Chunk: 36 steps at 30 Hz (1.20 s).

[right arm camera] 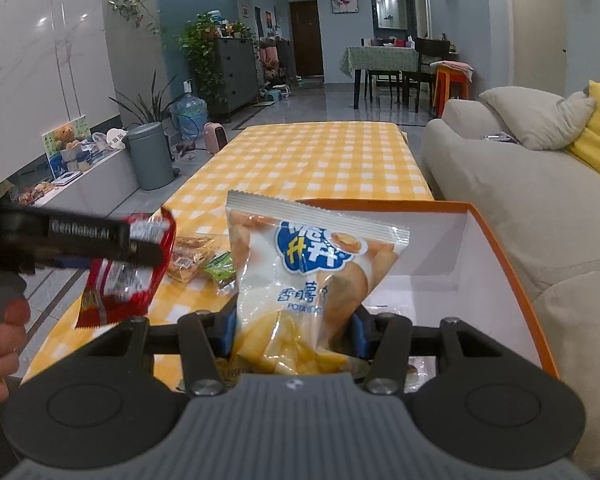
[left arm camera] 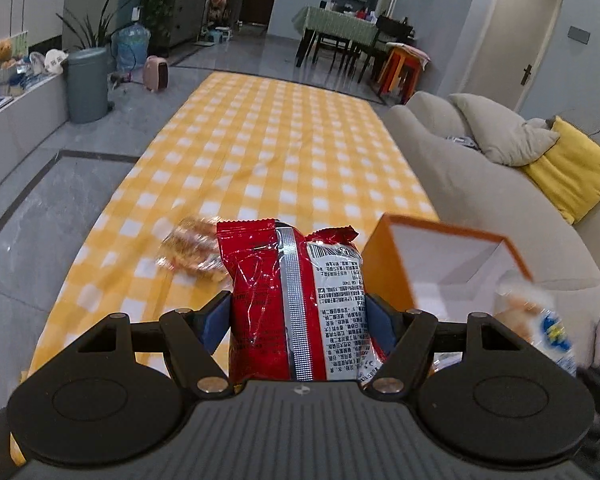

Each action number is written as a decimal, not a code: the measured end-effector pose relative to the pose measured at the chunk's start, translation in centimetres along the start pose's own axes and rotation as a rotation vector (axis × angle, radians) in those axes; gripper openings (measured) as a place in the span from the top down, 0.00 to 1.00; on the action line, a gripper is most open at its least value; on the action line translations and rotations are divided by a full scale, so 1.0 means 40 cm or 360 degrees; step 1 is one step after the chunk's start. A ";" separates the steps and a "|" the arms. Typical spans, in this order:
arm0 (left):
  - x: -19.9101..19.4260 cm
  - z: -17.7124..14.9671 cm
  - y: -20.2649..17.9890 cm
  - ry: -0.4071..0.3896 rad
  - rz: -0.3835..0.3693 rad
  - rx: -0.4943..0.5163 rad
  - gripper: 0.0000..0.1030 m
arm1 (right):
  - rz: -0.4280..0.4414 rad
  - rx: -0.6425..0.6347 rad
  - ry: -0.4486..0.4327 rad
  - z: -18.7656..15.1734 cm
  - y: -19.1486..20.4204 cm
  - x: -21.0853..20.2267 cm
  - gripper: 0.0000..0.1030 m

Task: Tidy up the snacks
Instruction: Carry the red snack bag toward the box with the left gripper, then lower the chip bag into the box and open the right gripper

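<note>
My left gripper (left arm camera: 298, 312) is shut on a red snack bag (left arm camera: 292, 300), held upright above the yellow checked tablecloth (left arm camera: 268, 152). From the right wrist view that same red snack bag (right arm camera: 128, 268) hangs at the left in the left gripper (right arm camera: 140, 248), with a hand (right arm camera: 0, 340) below it. My right gripper (right arm camera: 294, 328) is shut on a yellow potato chip bag (right arm camera: 312, 276), which stands over the near-left part of the orange box (right arm camera: 500, 248) with a white inside. The orange box (left arm camera: 392, 264) lies to the right of the red bag.
A clear pack of biscuits (right arm camera: 190, 258) and a small green packet (right arm camera: 220, 270) lie on the cloth left of the box. A beige sofa (right arm camera: 520, 200) with cushions runs along the right. A grey bin (right arm camera: 150, 156) stands on the floor at the left.
</note>
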State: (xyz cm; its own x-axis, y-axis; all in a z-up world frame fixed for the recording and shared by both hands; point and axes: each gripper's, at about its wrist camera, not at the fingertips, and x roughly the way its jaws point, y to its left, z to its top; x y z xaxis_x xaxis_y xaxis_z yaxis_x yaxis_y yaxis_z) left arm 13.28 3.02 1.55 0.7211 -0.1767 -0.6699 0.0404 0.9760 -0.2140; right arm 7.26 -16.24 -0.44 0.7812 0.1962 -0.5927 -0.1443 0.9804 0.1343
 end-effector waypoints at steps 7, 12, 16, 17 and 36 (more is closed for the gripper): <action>0.010 0.009 -0.088 -0.0009 -0.0085 -0.0016 0.21 | -0.0072 0.0088 0.0195 0.003 -0.037 0.022 0.51; 0.020 -0.016 -0.120 -0.0021 -0.0160 0.0044 0.21 | -0.0056 0.0174 0.0291 0.031 -0.112 0.024 0.51; 0.038 -0.034 -0.129 0.0031 -0.0176 0.0065 0.21 | -0.0059 0.0224 0.0441 0.055 -0.173 0.076 0.51; 0.041 -0.039 -0.129 0.0032 -0.0186 0.0074 0.21 | -0.0080 0.0222 0.0465 0.058 -0.181 0.091 0.51; 0.134 -0.053 -0.058 0.0193 -0.0270 -0.0082 0.21 | -0.0005 0.0125 0.0845 0.137 -0.207 0.509 0.50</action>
State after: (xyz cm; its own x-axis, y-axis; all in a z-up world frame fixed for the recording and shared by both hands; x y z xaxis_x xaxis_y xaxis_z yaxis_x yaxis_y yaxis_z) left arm 15.57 -0.45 -3.07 0.6186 -0.3549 -0.7010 0.1166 0.9238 -0.3648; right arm 27.68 -20.48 -9.27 0.3637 0.1958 -0.9107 -0.0804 0.9806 0.1788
